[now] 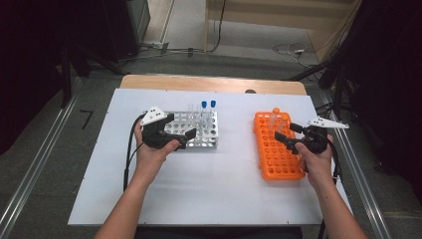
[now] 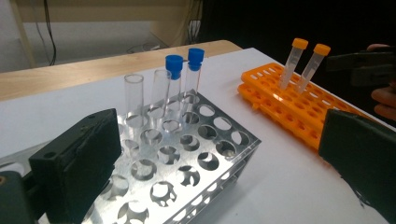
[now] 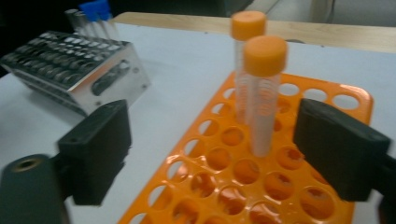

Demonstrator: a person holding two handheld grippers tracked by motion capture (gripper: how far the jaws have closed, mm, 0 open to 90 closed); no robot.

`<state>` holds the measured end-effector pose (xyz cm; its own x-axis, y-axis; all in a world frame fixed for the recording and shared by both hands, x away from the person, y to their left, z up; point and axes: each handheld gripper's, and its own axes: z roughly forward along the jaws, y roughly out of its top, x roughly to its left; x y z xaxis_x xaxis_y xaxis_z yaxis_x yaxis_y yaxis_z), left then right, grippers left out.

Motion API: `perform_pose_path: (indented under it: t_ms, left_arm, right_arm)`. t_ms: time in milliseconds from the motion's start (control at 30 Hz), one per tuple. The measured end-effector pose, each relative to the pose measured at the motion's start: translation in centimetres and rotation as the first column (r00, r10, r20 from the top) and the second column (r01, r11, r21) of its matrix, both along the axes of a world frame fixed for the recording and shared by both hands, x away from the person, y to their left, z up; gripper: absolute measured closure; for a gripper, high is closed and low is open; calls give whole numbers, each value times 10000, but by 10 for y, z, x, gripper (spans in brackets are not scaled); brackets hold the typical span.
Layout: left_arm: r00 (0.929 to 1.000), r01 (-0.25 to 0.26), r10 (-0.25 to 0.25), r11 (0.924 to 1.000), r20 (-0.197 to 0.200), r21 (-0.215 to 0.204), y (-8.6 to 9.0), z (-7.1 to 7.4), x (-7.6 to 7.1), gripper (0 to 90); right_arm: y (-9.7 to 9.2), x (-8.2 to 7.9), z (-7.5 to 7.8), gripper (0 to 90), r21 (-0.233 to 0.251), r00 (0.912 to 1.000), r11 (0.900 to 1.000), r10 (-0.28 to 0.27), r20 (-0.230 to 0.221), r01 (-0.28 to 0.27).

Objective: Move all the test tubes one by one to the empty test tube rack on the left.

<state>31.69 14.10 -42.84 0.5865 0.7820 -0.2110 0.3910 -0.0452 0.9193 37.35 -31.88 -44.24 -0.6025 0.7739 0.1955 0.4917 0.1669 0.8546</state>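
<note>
white table top (image 1: 209, 189) | wooden edge at far side (image 1: 209, 82) | cables on floor (beyond table) (image 1: 291, 49)

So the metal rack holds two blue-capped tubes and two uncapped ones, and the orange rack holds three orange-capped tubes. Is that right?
Not quite: the orange rack holds two orange-capped tubes, not three, as the right gripper view shows; the left gripper view agrees. The rest stands: the metal rack holds two blue-capped tubes and two uncapped ones.

white bench (image 1: 209, 184) with a wooden far edge (image 1: 214, 83) stands on grey floor (image 1: 50, 164); metal rails (image 1: 35, 164) flank it, cables (image 1: 291, 50) lie beyond.
</note>
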Motion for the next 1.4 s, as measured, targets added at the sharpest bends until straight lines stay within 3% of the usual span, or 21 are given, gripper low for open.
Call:
perform_pose_path:
  t_ms: [133,200,333,533,633,767,933,1133,1200,1400]
  left_arm:
    - [10000,10,-11,9999,-45,-141,2,-3,-2,0]
    - [10000,73,-73,9999,-43,-93,1,-4,-3,0]
    - [9999,103,-104,9999,-56,-52,-1,-5,-4,0]
    - [9999,82,-82,10000,-87,-34,-3,-6,-4,0]
    - [9999,44,-44,10000,-132,-10,-5,-7,-3,0]
    - [9998,111,-111,9999,-175,3,-6,-8,-3,4]
    - [9996,240,-240,9997,-138,23,-7,-7,-4,5]
    - [9994,339,-339,9994,-79,-65,-6,-5,-8,16]
    - [9994,352,-352,9993,-32,-111,-6,-4,-8,16]
    - [9986,524,-524,9985,45,-181,-9,-1,-11,16]
  right_arm:
    - [1,12,-11,339,-330,9995,9992,-247,-176,241]
    - [2,18,-14,412,-829,9989,9962,-292,-374,260]
    - [3,23,-14,512,-1009,9987,9947,-247,-435,202]
    - [11,28,-16,610,-2002,9985,9794,-363,-409,274]
    - [15,29,-17,710,-2435,9987,9697,-305,-407,197]
    - [19,27,-17,722,-2838,9994,9586,-281,-176,220]
    - [14,22,-14,726,-2141,9990,9758,-448,65,452]
    - [7,12,-5,727,-1611,9970,9844,-644,427,705]
    - [5,7,0,727,-1295,9973,9897,-541,503,602]
    - [12,-6,8,727,-964,9989,9953,19,474,27]
